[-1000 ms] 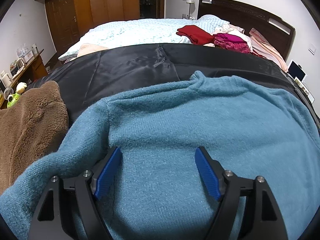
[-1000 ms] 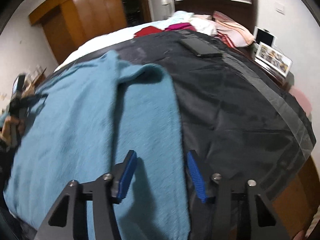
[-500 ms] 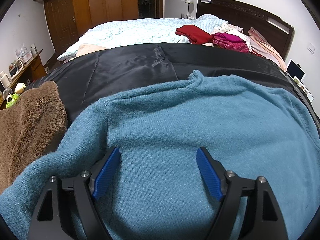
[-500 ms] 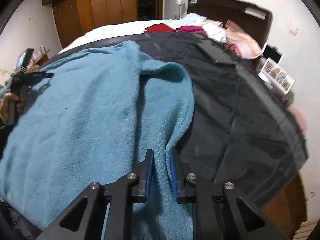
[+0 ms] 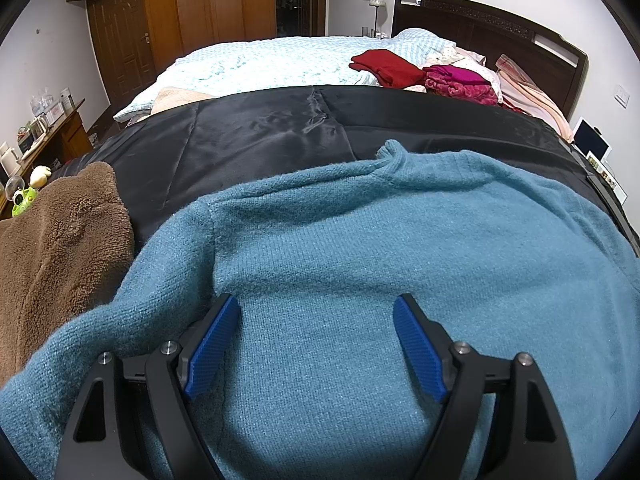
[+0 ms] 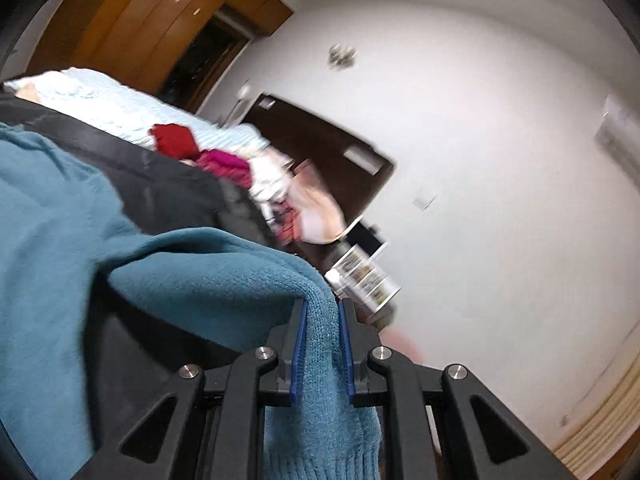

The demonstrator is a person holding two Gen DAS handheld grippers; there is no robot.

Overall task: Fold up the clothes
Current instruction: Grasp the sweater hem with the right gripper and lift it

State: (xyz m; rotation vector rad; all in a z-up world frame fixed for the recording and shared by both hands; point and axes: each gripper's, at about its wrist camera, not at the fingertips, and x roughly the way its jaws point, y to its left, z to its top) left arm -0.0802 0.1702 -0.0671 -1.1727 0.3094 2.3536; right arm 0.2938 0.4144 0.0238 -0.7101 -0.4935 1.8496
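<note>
A teal knit sweater point(image 5: 360, 248) lies spread on a black satin sheet point(image 5: 248, 136) across the foot of the bed. My left gripper point(image 5: 316, 320) hovers over its chest area, open, blue pads wide apart with nothing pinched. My right gripper point(image 6: 322, 320) is shut on the sweater's sleeve point(image 6: 224, 280) near the cuff. The sleeve is lifted off the bed and its ribbed cuff hangs down between the fingers. The right wrist view is tilted and blurred.
A brown fleece garment point(image 5: 52, 248) lies at the sweater's left. Red point(image 5: 384, 66) and magenta point(image 5: 460, 82) clothes are piled near the dark headboard point(image 5: 480, 28). A nightstand with photo frames point(image 6: 364, 276) stands right of the bed, a cluttered desk point(image 5: 36, 128) left.
My right gripper closed on the sleeve near its cuff, then lifted it off the bed, rolling and tilting upward. The left gripper stayed open in place.
</note>
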